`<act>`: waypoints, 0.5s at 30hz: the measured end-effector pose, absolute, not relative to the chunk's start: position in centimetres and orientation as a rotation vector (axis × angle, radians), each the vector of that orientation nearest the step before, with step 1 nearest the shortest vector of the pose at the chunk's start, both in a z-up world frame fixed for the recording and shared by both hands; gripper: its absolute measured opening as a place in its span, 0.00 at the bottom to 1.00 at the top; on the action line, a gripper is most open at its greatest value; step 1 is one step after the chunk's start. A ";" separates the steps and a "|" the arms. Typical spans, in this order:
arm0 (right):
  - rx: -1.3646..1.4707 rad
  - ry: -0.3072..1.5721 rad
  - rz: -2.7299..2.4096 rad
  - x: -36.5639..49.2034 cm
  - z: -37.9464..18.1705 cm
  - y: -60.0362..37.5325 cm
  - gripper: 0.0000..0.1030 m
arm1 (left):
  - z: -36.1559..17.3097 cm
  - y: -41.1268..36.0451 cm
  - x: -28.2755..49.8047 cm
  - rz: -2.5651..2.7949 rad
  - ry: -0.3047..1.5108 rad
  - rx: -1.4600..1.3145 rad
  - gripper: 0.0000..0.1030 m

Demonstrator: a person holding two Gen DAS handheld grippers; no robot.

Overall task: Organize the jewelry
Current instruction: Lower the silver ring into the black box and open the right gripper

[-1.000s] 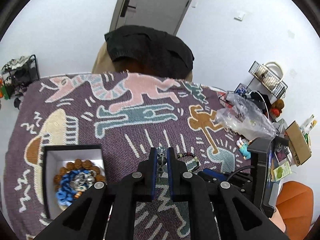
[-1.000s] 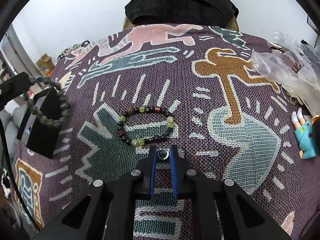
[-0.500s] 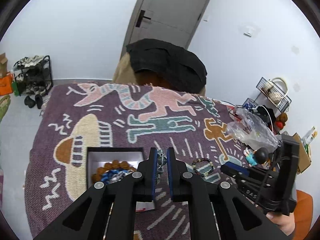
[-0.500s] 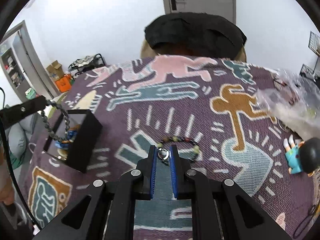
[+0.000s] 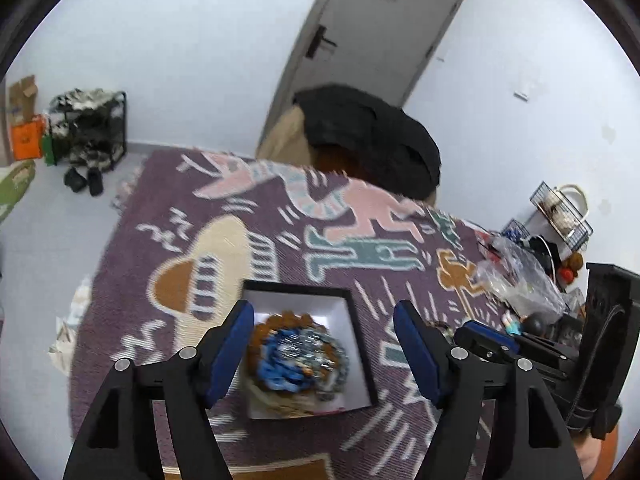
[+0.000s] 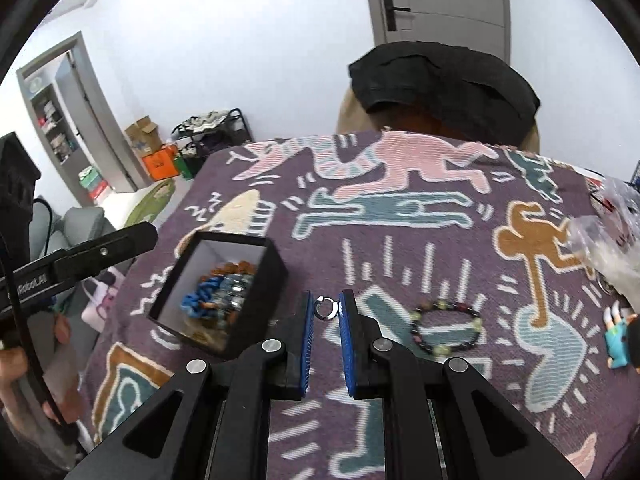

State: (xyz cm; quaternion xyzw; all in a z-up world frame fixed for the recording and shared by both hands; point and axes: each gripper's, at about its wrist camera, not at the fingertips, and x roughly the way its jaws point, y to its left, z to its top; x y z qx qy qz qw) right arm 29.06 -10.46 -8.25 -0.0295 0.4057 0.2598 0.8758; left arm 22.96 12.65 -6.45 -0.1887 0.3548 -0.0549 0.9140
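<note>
purple cartoon-print cloth covers the surface, where the black box (image 5: pixel 352 304) already holds a heap of bracelets (image 5: pixel 298 354) and one beaded bracelet (image 6: pixel 446 330) lies loose beside the right claw (image 6: pixel 325 310), which pinches a small silver ring (image 6: pixel 325 307) between narrow jaws. the left claw (image 5: pixel 324 328) hangs wide and empty over the box, where half a second ago it was closed on a grey bead strand. likely risk: the tiny ring slips from the pads and is lost in the weave short of the box.
</note>
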 end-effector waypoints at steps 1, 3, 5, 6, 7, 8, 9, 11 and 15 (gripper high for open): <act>-0.065 0.847 0.547 29.0 -8.2 -10.0 0.14 | -6.5 13.1 22.7 -0.105 0.732 -0.389 0.71; -0.072 0.849 0.560 29.0 -8.2 -8.9 0.14 | -6.7 13.8 22.4 -0.095 0.733 -0.395 0.71; -0.077 0.852 0.576 28.9 -8.2 -7.8 0.14 | -6.8 14.6 22.0 -0.081 0.729 -0.397 0.71; -0.080 0.853 0.582 28.9 -8.2 -7.4 0.14 | -6.9 15.0 21.8 -0.075 0.727 -0.398 0.71; -0.083 0.855 0.588 28.9 -8.2 -6.9 0.14 | -7.0 15.3 21.7 -0.069 0.726 -0.400 0.71; -0.085 0.857 0.594 28.9 -8.3 -6.4 0.14 | -7.1 15.7 21.5 -0.063 0.726 -0.403 0.71; -0.086 0.859 0.598 28.9 -8.2 -6.1 0.14 | -7.1 16.1 21.4 -0.061 0.726 -0.405 0.71; -0.091 0.863 0.612 28.8 -8.3 -5.0 0.14 | -7.2 16.6 21.1 -0.054 0.725 -0.406 0.71; -0.099 0.866 0.635 28.8 -8.2 -3.2 0.14 | -7.4 17.6 20.5 -0.044 0.722 -0.409 0.71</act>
